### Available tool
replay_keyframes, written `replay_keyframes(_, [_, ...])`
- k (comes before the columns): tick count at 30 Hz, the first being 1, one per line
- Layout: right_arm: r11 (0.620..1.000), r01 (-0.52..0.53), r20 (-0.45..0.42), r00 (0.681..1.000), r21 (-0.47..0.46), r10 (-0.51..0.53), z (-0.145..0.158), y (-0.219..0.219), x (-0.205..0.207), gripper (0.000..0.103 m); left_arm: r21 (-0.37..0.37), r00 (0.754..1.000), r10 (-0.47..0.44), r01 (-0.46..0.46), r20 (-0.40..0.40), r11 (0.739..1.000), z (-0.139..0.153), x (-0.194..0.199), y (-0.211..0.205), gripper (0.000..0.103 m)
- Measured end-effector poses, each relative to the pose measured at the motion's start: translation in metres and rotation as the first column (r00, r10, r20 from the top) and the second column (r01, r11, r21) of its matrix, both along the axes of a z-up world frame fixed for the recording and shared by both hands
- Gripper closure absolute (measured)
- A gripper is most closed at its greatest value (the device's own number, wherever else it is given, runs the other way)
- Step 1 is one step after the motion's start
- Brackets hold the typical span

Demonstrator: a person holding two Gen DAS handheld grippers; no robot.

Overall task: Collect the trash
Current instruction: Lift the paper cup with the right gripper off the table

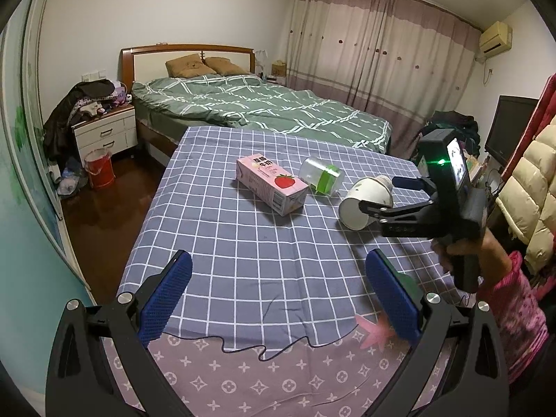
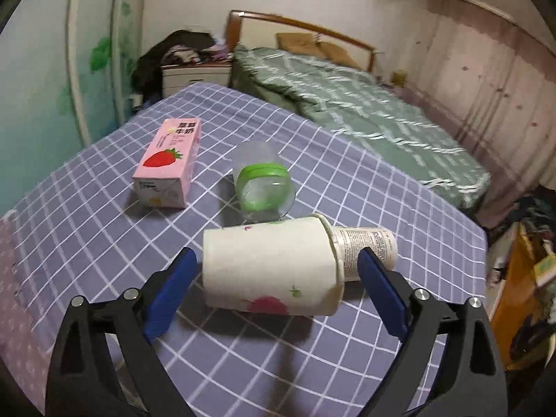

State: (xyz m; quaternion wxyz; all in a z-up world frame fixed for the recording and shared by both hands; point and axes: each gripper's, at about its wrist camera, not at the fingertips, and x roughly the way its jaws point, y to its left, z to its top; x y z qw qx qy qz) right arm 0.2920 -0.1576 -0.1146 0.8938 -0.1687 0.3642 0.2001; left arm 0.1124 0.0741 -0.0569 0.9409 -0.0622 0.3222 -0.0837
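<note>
Before me: green plaid-quilted wooden bed (image 1: 264, 107), white nightstand (image 1: 104, 133), pink full-length curtains (image 1: 378, 59), dark wood floor (image 1: 104, 215).

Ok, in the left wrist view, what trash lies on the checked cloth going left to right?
Pink strawberry milk carton → clear jar with green band → white paper cup, lying on its side with the right gripper open around it.
</note>
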Motion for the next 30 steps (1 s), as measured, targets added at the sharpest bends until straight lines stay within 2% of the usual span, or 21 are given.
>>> replay_keyframes(4, [1.0,-0.023,-0.034,0.999,0.002,0.023,-0.005,-0.005,0.01,0.014,-0.007,1.0,0.002,-0.002,0.002,1.0,0.0,0.001,-0.001,0.005])
replay_keyframes(8, [0.994,-0.102,-0.075,0.992,0.033,0.104,-0.01,0.003,0.004,0.014,0.001,1.0,-0.003,0.003,-0.004,1.0,-0.001,0.002,-0.003,0.005])
replay_keyframes(12, [0.994,-0.092,-0.074,0.993,0.051,0.096,-0.011,0.006,0.006,0.014,-0.003,1.0,-0.003,0.003,-0.006,1.0,-0.001,0.004,-0.003,0.005])
replay_keyframes(13, [0.996,-0.084,-0.076,0.993,0.039,0.087,-0.013,0.008,0.007,0.021,-0.003,1.0,-0.003,0.003,-0.007,1.0,-0.001,0.004,-0.003,0.005])
replay_keyframes(16, [0.998,-0.055,-0.077,0.995,0.034,0.057,-0.014,0.01,0.006,0.022,0.001,1.0,-0.003,0.003,-0.011,1.0,-0.002,0.004,-0.005,0.005])
replay_keyframes(19, [0.993,-0.067,-0.079,0.994,0.097,0.074,-0.008,0.009,-0.004,0.022,0.0,1.0,-0.003,0.003,-0.012,1.0,-0.003,0.005,-0.005,0.005])
replay_keyframes(25, [0.96,-0.154,-0.101,0.978,0.234,0.182,0.01,0.018,-0.035,0.022,0.002,1.0,-0.004,0.004,-0.01,1.0,-0.003,0.004,-0.007,0.005])
replay_keyframes(30, [0.953,-0.178,-0.065,0.978,0.247,0.2,0.022,0.018,-0.062,0.022,0.008,1.0,-0.004,0.004,-0.004,1.0,-0.001,0.002,-0.008,0.005])
